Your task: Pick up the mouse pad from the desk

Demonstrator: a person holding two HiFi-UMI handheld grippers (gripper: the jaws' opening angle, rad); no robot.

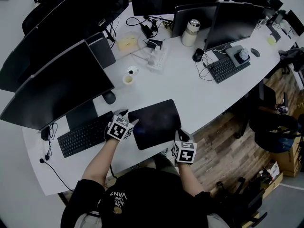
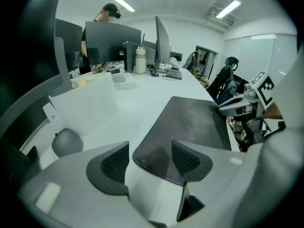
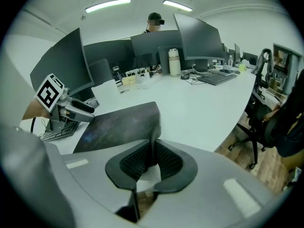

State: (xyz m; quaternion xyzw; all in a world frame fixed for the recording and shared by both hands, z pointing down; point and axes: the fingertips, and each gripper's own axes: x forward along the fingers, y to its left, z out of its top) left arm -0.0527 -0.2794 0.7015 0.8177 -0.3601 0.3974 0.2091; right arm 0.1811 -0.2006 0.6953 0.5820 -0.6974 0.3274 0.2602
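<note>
Though the head view hides both grips, the mouse pad (image 1: 154, 122) on the desk (image 1: 199, 94) is seen clamped at its edge by the right gripper (image 3: 151, 163), its corner unpinched between the parted jaws of the left gripper (image 2: 151, 158).

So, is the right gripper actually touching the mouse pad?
Touching: the right gripper view shows the right gripper pinching the mouse pad, its edge curling up between the jaws.

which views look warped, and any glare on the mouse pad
Head view: the desk bows from the wide lens. Left gripper view: fisheye with black corners, a dull sheen on the mouse pad. Right gripper view: same fisheye, ceiling lights blown out.
</note>
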